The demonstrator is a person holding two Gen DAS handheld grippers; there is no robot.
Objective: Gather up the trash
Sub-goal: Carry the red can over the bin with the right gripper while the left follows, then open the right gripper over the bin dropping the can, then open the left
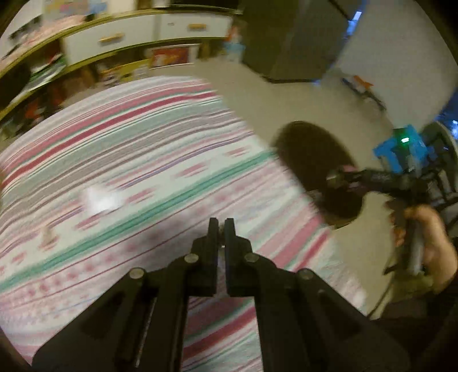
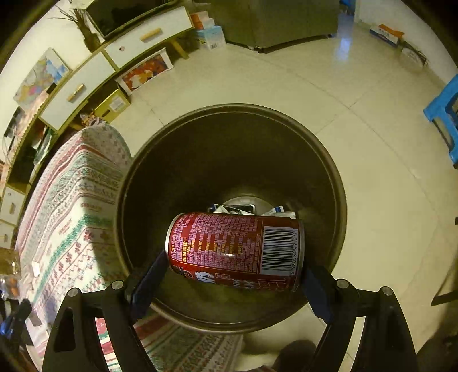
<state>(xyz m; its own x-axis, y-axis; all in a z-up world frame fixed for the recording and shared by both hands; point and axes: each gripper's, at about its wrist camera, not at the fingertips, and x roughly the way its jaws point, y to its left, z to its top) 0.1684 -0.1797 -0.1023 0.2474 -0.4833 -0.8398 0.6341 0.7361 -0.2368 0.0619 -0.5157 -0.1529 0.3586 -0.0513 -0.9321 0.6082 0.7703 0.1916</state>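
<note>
A red drink can (image 2: 229, 246) lies sideways between the pads of my right gripper (image 2: 234, 283), which is shut on its two ends. The can hangs over the mouth of a dark round bin (image 2: 229, 148) on the floor, with crumpled wrappers (image 2: 243, 207) at its bottom. My left gripper (image 1: 220, 229) is shut with nothing in it, above the striped tablecloth (image 1: 143, 143). A white scrap of paper (image 1: 100, 200) lies on the cloth to its left, blurred. In the left wrist view the bin (image 1: 312, 160) stands by the table's right edge, and a hand (image 1: 426, 246) holds the right gripper over it.
A low cabinet with white drawers (image 2: 77, 88) runs behind the table (image 2: 71, 200), with boxes (image 2: 114, 104) and a framed picture (image 2: 146, 70) on the floor under it. A large grey cabinet (image 2: 280, 20) stands at the back. A blue stool (image 2: 446, 114) is at the right on pale floor tiles.
</note>
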